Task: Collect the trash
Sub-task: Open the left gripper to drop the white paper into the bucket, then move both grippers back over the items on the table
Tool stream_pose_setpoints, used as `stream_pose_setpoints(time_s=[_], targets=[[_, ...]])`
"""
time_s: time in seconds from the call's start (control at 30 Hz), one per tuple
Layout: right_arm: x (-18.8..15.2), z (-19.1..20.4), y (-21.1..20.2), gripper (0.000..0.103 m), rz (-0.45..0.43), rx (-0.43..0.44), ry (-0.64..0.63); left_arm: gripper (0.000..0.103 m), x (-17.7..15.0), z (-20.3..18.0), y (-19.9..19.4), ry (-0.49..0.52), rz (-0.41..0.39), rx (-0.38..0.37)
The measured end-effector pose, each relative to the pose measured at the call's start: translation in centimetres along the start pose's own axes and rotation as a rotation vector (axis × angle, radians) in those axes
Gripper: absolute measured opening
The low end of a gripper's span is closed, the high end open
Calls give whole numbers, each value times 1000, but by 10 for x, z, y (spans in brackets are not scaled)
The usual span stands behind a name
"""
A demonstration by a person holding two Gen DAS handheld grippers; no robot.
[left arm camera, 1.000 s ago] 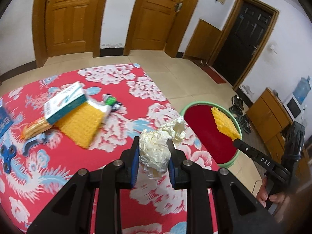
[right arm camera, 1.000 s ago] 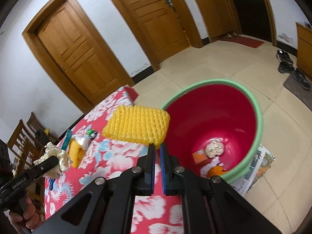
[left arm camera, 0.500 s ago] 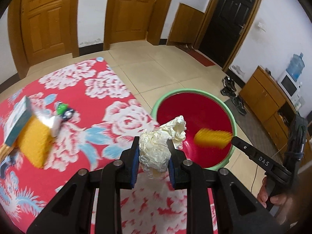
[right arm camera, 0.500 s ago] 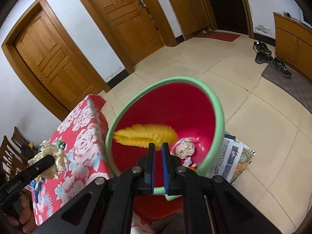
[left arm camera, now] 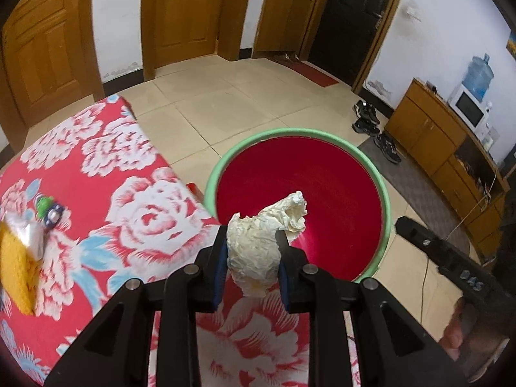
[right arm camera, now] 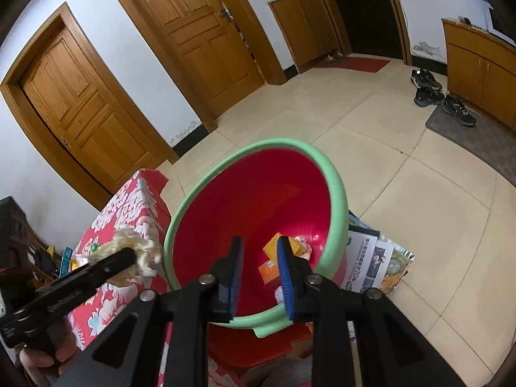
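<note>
My left gripper is shut on a crumpled white paper wad, held over the table edge beside the red basin with a green rim. In the right wrist view the left gripper and the paper wad sit just left of the basin rim. My right gripper is open and empty above the basin. Trash lies on the basin floor: an orange packet, a yellow piece and a white wad.
The table has a red floral cloth. A yellow foam net, a clear wrapper and a small green toy lie at its left. Newspapers lie on the floor by the basin. Shoes stand near a cabinet.
My right gripper has opened and let the yellow foam net fall into the basin. My left gripper has carried the paper wad right, toward the basin.
</note>
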State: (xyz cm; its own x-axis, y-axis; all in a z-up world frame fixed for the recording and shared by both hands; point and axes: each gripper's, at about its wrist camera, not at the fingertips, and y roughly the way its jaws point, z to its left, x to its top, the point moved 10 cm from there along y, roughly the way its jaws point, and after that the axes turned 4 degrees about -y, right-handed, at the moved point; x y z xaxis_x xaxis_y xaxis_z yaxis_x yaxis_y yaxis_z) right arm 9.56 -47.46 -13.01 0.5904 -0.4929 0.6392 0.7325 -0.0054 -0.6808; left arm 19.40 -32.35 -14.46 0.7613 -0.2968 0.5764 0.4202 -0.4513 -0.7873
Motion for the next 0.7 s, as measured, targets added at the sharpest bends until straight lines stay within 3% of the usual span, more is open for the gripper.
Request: stream_pose_setpoints(time_s=[0.13,0.27,0.7], targets=[[0,-7,-4,39,-9,-3,18,44,-1,-4,8,2,12,3],[-1,-13,-4,49,-7,-3,35,53,-3,-6,10,9,10,21],[-6,-5,-10,70,-5,25,54,53,-5,13,-20,-58,-29,25]])
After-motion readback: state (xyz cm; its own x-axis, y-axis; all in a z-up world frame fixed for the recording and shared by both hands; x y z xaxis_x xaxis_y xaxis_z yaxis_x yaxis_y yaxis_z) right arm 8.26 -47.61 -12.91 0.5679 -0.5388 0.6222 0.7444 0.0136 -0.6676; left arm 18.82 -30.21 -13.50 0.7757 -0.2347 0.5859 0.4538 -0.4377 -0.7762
